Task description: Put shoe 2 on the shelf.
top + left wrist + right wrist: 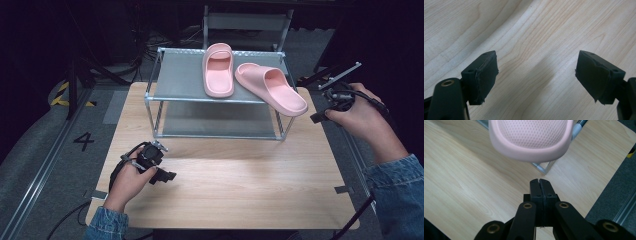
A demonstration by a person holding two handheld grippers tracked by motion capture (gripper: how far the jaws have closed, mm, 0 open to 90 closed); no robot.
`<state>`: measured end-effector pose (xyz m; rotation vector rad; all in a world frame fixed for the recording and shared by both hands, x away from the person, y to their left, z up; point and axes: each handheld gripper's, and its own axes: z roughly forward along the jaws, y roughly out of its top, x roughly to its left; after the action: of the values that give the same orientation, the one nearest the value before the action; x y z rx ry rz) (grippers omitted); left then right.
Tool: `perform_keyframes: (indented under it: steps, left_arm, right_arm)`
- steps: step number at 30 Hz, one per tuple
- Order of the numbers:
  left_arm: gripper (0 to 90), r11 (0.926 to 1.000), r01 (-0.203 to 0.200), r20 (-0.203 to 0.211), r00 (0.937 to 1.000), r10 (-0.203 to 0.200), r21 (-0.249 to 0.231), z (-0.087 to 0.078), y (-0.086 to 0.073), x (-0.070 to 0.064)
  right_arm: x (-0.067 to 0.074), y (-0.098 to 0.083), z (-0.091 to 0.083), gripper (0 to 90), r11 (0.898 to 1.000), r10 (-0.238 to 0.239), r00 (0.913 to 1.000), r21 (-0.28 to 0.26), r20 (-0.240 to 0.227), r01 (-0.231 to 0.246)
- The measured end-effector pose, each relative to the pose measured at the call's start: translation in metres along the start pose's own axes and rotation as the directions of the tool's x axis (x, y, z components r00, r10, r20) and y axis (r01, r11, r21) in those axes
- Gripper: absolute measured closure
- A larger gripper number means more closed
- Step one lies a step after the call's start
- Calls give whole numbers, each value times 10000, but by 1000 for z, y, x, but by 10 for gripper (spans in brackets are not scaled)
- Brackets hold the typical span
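Two pink slippers lie on the top shelf of a metal rack [200, 100]. The left slipper [218, 70] lies straight, and the right slipper [272, 87] lies slanted with its end overhanging the rack's front right corner. My right gripper [319, 118] is held just right of that overhanging end, at the table's right edge. In the right gripper view its jaws [540, 181] are shut with nothing between them, and the slipper's rounded end [531, 142] hangs just ahead. My left gripper [167, 176] rests low over the wooden table [240, 185], open and empty [536, 62].
The rack has a lower shelf [215, 120] and stands at the table's far half. A grey metal frame [247, 22] stands behind it. The floor at the left bears a "4" mark [83, 141] and yellow-black tape [62, 95].
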<state>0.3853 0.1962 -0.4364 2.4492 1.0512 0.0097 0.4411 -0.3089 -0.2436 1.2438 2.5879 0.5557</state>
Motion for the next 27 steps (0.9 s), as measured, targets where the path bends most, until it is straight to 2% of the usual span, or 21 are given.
perform_keyframes:
  steps: [6,10,13,19,27]
  left_arm:
    - [183,10000,82,66,9999,-82,-26,0,0,1]
    - [184,10000,46,65,10000,-46,21,1,0,2]
    - [184,10000,30,68,10000,-31,51,1,0,2]
    - [184,9999,88,72,9999,-88,65,0,-2,1]
    - [185,9999,22,63,10000,-22,110,1,-3,0]
  right_arm:
    - [4,6,10,900,9999,-102,9998,-59,-193,100]
    - [9,12,14,900,9992,-274,9996,-294,-74,272]
    - [14,16,15,900,9983,-405,9988,-439,-269,393]
    - [33,29,17,900,9948,-853,9942,-614,-653,813]
    - [51,44,26,900,9898,-1239,9877,-829,-955,1161]
